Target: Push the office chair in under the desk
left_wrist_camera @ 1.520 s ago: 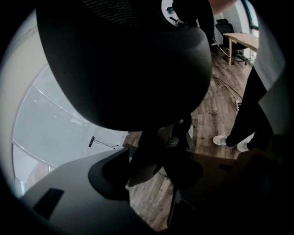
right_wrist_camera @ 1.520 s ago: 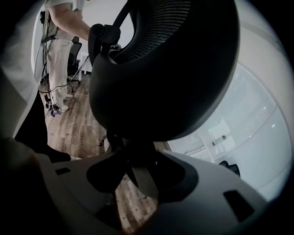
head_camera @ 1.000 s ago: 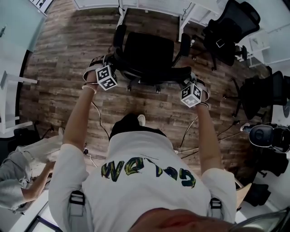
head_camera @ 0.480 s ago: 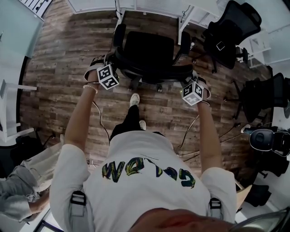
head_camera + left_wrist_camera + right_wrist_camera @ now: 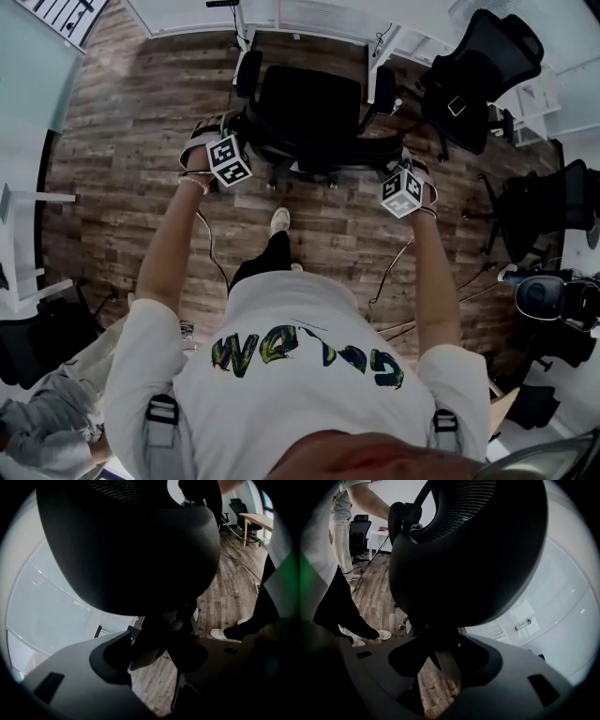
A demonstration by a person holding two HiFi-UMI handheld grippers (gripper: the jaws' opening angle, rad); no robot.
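Person in white T-shirt with printed lettering, arms stretched forward, one white shoe stepped out on brown wood-plank floor. Left tongs at left end of the curved backrest of the black mesh-back office chair, right tongs at its right end. Left gripper view: left tongs pressed together onto lower rim of the backrest, which fills the upper frame. Right gripper view: same, right tongs pinching the backrest rim. Chair faces the white counter and stands at its near edge, roughly mid-span. Seat front is just short of that edge, both armrests are on the floor side, and most of the chair is out from under it. Beyond the counter's right corner stands a second black office chair, well apart from the first. Another person in grey shows low at the frame's left corner.
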